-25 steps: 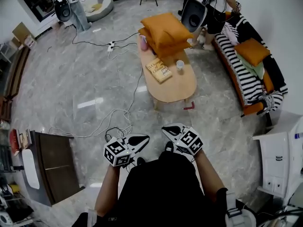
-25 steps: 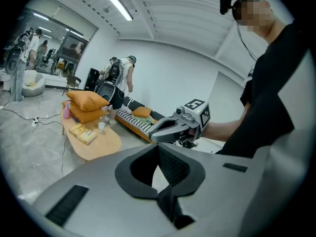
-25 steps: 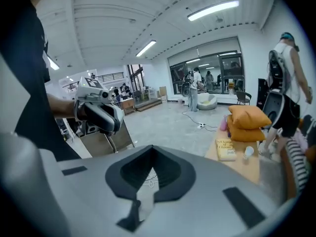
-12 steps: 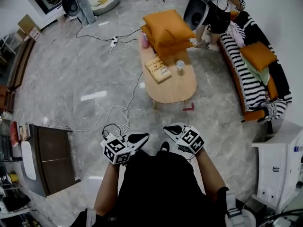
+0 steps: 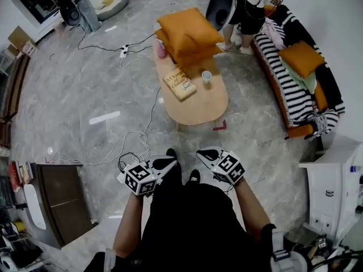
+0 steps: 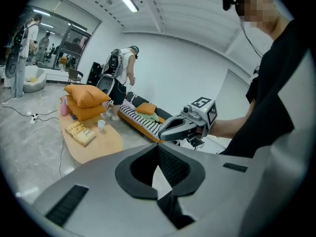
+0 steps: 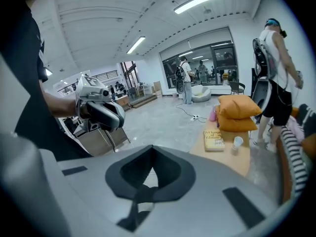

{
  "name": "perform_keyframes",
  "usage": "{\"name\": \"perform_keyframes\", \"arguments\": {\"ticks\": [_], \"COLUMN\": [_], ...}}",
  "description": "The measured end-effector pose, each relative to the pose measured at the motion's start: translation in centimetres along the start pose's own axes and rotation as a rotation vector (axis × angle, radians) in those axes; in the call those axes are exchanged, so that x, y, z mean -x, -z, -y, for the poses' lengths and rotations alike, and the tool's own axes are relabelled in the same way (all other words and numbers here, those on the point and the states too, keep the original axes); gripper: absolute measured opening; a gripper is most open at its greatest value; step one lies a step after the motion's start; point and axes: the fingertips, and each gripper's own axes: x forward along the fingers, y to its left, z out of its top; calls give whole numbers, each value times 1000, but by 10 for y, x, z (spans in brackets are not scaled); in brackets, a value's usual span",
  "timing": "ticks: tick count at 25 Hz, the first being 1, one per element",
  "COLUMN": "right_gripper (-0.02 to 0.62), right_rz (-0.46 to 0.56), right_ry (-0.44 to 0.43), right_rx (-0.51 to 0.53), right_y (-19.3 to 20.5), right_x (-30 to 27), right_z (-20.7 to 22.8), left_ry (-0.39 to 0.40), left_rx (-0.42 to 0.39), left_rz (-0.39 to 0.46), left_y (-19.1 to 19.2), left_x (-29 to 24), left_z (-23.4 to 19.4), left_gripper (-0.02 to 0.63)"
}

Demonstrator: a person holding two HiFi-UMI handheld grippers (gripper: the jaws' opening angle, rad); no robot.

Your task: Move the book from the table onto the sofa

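Approach stage: both grippers empty, book not yet reached.
The left gripper [image 5: 169, 164] and right gripper [image 5: 203, 154] are held low before the body, well apart from the table [image 5: 199, 105]. Each has its jaws pressed together on nothing, probably because no grasp is due yet. The book [image 5: 180, 84] lies flat by the table's left edge, mid-length, just this side of the stacked orange cushions [image 5: 187, 32] that fill the far end. A cup [image 5: 206, 76] stands near the book, toward the right edge, and the table's near end is bare. The sofa [image 5: 286, 92] runs beyond the right edge, with a strip of floor between. A cushion [image 5: 300, 58] takes part of its seat, but the striped near part looks free. The cable [image 5: 133, 136] loops on the floor ahead, a trip risk, and another person [image 5: 245, 10] stands by the sofa's far end.
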Motion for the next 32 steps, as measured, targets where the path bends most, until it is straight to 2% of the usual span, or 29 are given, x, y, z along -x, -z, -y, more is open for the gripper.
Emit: {"name": "perform_keyframes", "arguments": {"ticks": [4, 15, 19, 22, 26, 29, 32], "right_gripper": [8, 8, 8, 8, 8, 8, 8], "right_rz": [-21, -64, -61, -58, -68, -47, 15], "right_ry": [44, 147, 193, 210, 228, 248, 210], "right_rx": [-16, -43, -40, -55, -57, -58, -80], "right_y": [-7, -63, -85, -91, -88, -93, -105], "right_x": [-9, -78, -101, -108, -109, -111, -114], "right_z": [24, 66, 79, 87, 96, 109, 120], "left_ry": [53, 228, 273, 272, 249, 232, 225], "left_rx": [6, -2, 0, -6, 26, 65, 148], "left_rz": [-19, -30, -73, -90, -80, -25, 41], "left_y": [-6, -38, -38, -45, -53, -62, -77], "left_x": [-10, 0, 1, -3, -6, -7, -9], "left_z": [-25, -113, -143, -159, -173, -187, -199], "left_gripper": [9, 9, 9, 9, 9, 9, 9]}}
